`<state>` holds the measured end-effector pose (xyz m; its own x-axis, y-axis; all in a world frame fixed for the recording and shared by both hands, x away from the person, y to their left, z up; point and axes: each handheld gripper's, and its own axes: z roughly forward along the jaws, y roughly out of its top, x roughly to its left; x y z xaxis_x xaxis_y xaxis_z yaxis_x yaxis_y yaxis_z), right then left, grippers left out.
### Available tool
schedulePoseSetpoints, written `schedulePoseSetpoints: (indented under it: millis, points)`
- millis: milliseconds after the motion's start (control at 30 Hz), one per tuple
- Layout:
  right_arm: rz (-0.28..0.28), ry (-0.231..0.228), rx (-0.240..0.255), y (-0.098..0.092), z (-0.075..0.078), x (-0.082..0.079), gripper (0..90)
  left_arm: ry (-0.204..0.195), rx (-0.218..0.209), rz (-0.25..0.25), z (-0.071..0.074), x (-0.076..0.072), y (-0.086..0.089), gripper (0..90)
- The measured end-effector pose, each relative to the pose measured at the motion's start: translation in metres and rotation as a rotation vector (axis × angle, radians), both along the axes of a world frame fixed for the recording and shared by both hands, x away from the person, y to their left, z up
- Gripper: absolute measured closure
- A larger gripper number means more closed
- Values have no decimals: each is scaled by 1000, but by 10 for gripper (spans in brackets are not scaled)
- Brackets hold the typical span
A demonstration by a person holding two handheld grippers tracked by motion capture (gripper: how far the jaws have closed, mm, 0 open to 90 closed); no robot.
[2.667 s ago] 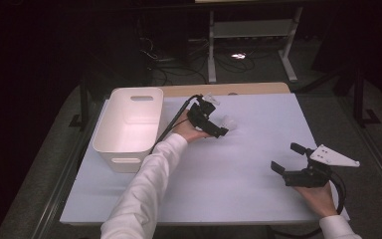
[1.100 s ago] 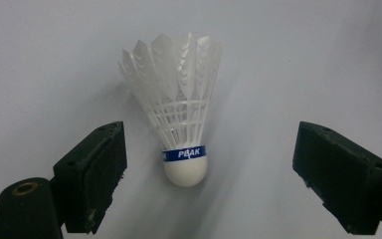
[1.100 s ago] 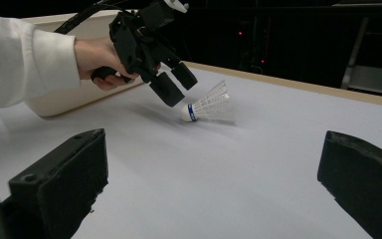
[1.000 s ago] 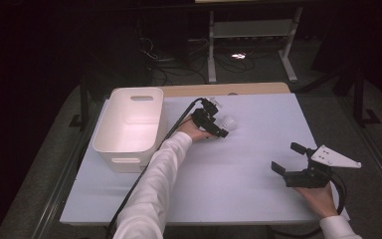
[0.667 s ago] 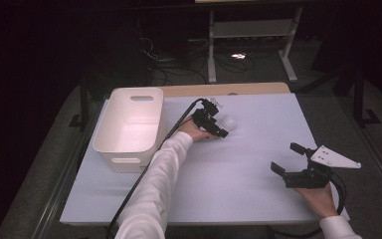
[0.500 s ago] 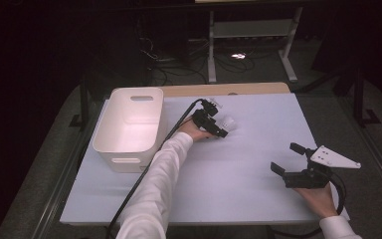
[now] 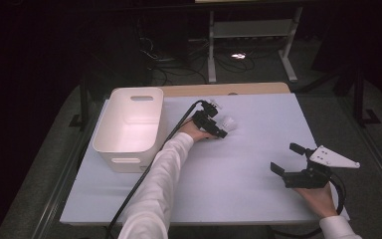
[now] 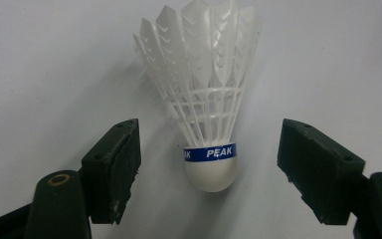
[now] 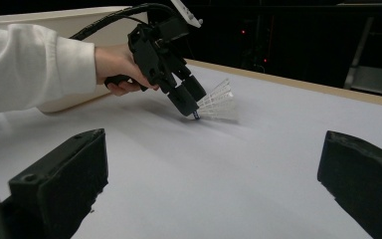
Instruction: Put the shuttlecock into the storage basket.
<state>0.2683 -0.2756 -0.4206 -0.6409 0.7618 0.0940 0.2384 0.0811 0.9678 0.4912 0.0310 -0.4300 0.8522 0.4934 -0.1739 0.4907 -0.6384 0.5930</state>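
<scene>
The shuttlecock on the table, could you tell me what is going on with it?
A person's left hand-held gripper is set around a white shuttlecock lying on the table. Its jaws have just been closing, but both pads still stand clear of the cork. The right hand-held gripper waits open near the table's right edge, beside nothing.

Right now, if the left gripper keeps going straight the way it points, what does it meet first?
The white feathered shuttlecock with a blue band, lying on the white table: its rounded cork base sits between the left gripper's jaws, which have just been closing but don't touch it.
</scene>
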Motion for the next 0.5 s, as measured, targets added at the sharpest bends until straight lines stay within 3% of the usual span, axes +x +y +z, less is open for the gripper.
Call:
schedulePoseSetpoints:
  millis: [500]
  points:
    - [-1, 1, 4, -1, 0, 0, 0, 16, -8, 15, -6, 3, -1, 325]
